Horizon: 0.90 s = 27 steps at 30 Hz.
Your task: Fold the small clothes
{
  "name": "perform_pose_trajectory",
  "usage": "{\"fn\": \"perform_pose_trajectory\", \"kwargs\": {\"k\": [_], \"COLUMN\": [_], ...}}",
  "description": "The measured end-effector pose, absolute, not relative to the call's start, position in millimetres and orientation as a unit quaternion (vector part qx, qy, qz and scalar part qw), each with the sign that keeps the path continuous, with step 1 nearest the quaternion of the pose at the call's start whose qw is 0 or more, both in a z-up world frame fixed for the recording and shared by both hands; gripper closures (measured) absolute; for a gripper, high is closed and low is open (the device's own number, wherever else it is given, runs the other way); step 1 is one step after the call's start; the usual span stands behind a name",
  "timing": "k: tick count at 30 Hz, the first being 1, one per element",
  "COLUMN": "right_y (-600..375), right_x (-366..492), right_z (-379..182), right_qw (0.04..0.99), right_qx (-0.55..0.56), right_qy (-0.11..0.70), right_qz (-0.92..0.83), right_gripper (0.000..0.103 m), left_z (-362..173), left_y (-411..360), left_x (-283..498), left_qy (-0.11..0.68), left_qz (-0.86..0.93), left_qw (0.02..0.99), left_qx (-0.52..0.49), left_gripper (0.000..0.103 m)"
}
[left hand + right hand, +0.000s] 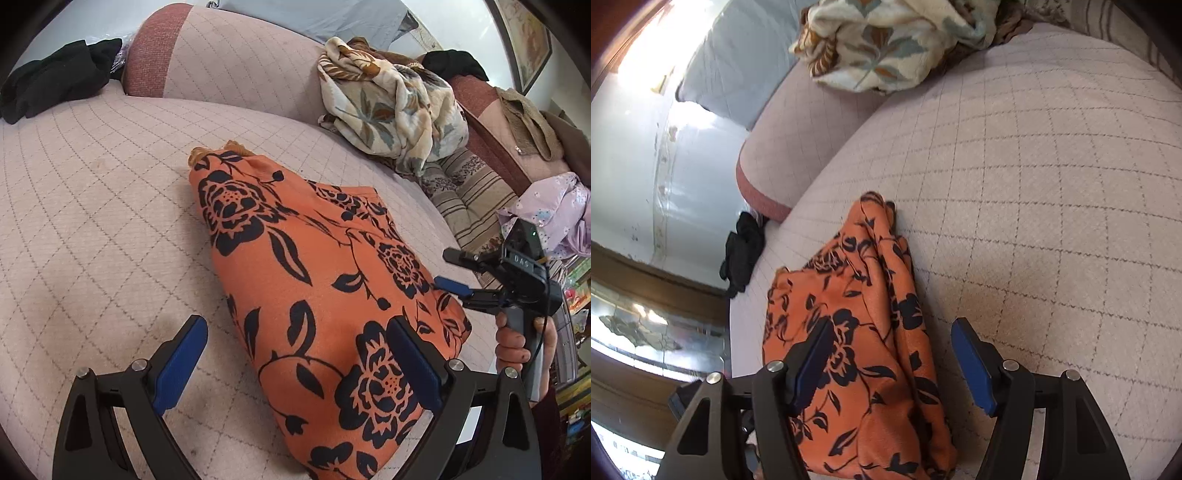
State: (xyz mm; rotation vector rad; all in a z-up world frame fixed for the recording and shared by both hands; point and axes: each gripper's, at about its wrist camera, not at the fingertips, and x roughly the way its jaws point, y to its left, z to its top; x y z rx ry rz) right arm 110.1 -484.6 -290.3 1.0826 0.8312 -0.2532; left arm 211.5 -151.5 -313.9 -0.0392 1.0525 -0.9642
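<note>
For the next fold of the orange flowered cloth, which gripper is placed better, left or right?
Probably the right gripper: its open jaws straddle the orange cloth. The left gripper, also open, has only one finger over the cloth.

Floral blanket (pixel 391 107), black cloth (pixel 51 79)

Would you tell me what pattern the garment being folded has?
Orange garment with a black flower-and-leaf print, clearest in the left wrist view.

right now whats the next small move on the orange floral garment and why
Probably lower the right gripper and close it on the near edge of the orange floral garment. Both grippers are open, the left gripper too, and the cloth lies loosely bunched on the quilted sofa seat, unheld.
</note>
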Motion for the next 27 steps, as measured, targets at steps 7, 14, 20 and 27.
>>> {"fn": "perform_pose_trajectory", "kwargs": {"k": [7, 14, 20, 27], "right_y": [-490, -492, -487, -475], "right_x": [109, 125, 142, 152], "right_z": [-291, -300, -313, -324], "right_qw": [0.776, 0.772, 0.765, 0.760], "right_qx": [0.489, 0.477, 0.468, 0.474], "right_qy": [0.384, 0.407, 0.433, 0.442], "right_qz": [-0.109, -0.107, -0.090, -0.052], "right_gripper": [0.033, 0.033, 0.033, 0.030], "left_z": [-316, -317, -320, -327], "left_y": [-158, -176, -182, -193], "left_x": [217, 212, 211, 203], "left_qy": [0.493, 0.489, 0.489, 0.485], "left_qz": [-0.443, -0.469, -0.458, -0.437], "left_qw": [0.748, 0.735, 0.742, 0.755], "left_qx": [-0.030, -0.015, 0.003, 0.057], "left_gripper": [0.005, 0.005, 0.005, 0.005]}}
